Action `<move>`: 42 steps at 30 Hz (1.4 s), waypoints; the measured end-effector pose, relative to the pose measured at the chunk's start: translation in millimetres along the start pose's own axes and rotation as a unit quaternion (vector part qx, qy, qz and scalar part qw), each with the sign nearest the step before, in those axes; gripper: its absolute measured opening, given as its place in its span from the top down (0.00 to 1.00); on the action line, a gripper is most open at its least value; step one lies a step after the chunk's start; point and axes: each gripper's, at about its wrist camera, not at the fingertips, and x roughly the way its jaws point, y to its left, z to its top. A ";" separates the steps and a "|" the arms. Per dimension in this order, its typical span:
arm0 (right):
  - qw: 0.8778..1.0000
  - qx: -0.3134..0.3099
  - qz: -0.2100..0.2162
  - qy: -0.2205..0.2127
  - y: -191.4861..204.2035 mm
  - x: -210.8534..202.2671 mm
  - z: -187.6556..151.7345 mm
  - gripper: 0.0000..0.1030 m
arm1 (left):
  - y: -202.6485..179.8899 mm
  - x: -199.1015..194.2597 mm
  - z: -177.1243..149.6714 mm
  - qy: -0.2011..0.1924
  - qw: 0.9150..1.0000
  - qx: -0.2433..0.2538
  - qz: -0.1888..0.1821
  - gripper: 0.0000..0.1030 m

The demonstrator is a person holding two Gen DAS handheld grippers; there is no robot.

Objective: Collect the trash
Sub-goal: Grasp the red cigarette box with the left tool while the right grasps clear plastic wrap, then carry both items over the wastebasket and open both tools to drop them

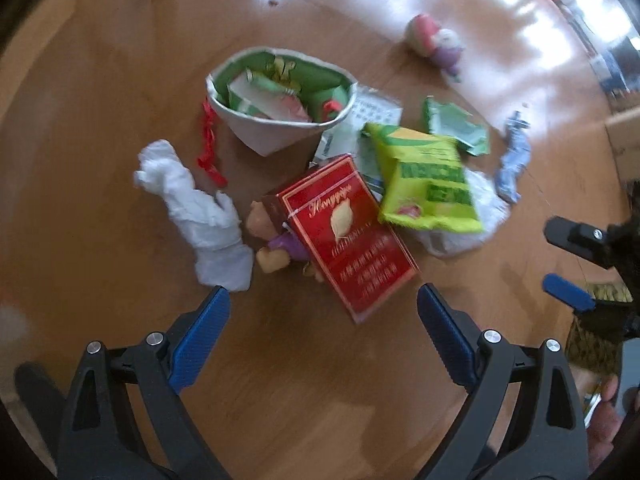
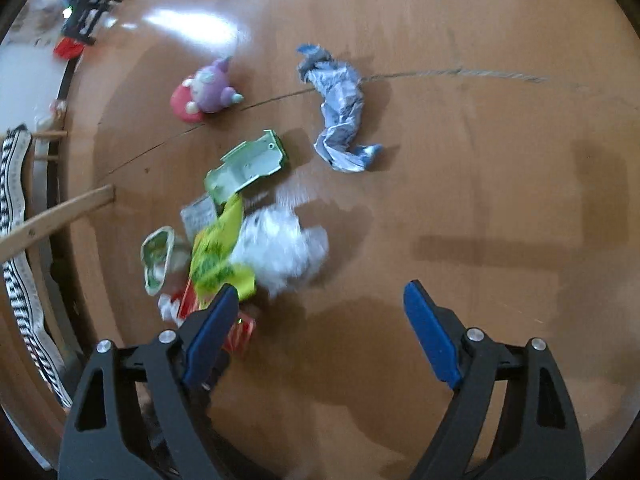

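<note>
Left gripper [image 1: 323, 300]: pointing steeply down at the wooden table [image 1: 100, 128], jaws spread wide, nothing between the blue pads.
Red box [image 1: 346, 236]: just past the left fingertips, tilted, its near corner reaching in between the open jaws without touching either pad.
Small toy figure [image 1: 272, 240]: partly under the red box's left edge, peach and purple.
White tissue wad [image 1: 200, 216]: left of the toy, its near end just beyond the left pad.
Yellow-green snack bag [image 1: 424, 176]: beyond the box to the right, lying on a clear plastic wrapper [image 1: 476, 216].
Paper basket [image 1: 280, 100]: farther back, already holding green and white wrappers, a red ribbon [image 1: 208, 148] beside it.
Right gripper [image 2: 316, 304]: also aimed steeply downward, jaws released and wide, empty; bare table between them.
White crumpled plastic [image 2: 288, 244]: just ahead of the right gripper's left finger.
Green wrapper [image 2: 248, 164]: beyond that.
Blue-grey crumpled wrapper [image 2: 340, 112]: farther off, alone on the table.
Plush toy [image 2: 204, 92]: far left, pink and purple.
</note>
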 end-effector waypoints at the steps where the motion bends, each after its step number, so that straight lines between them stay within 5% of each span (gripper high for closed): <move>1: 1.000 0.008 0.003 0.007 0.8 12.4 5.6 0.20 | 0.7 7.2 2.4 0.003 1.000 -0.012 -0.008 0.11; 6: 0.999 0.034 0.025 0.022 3.4 47.3 21.0 0.25 | 4.4 29.7 7.5 0.012 0.999 -0.036 -0.022 0.15; 8: 0.998 0.037 0.030 0.030 6.2 57.3 25.1 0.37 | 7.0 35.4 7.1 0.017 0.999 -0.039 -0.025 0.24; 9: 0.998 0.040 0.046 0.036 7.1 59.9 25.3 0.63 | 8.6 36.2 7.1 0.017 0.998 -0.040 -0.033 0.30; 10: 0.997 0.039 0.053 0.042 8.9 61.1 24.7 0.76 | 9.5 35.9 7.8 0.015 0.998 -0.040 -0.042 0.32; 12: 0.998 0.022 0.052 0.037 16.2 53.8 21.7 0.83 | 10.9 29.9 5.0 0.013 0.998 -0.032 -0.049 0.43; 13: 0.999 0.005 0.042 0.032 22.7 45.7 18.9 0.84 | 10.3 24.3 3.4 0.011 0.998 -0.025 -0.052 0.46; 15: 0.999 -0.014 0.030 0.019 30.9 26.5 14.8 0.85 | 8.2 10.8 1.3 0.014 0.998 -0.012 -0.064 0.76; 16: 0.999 -0.022 0.027 0.011 35.3 12.9 12.1 0.85 | 7.1 1.5 -0.3 0.020 0.998 -0.005 -0.066 0.79; 23: 0.994 -0.105 -0.012 -0.039 70.7 -98.4 -24.1 0.85 | 10.6 -88.9 -13.2 -0.010 0.995 0.057 -0.086 0.82; 35: 0.974 -0.194 -0.010 -0.115 102.3 -281.9 -133.5 0.85 | 7.7 -264.2 -52.7 -0.074 0.981 0.174 -0.053 0.82; 42: 0.962 -0.222 0.005 -0.160 101.5 -326.5 -168.6 0.85 | 1.5 -344.7 -77.8 -0.102 0.973 0.198 -0.052 0.82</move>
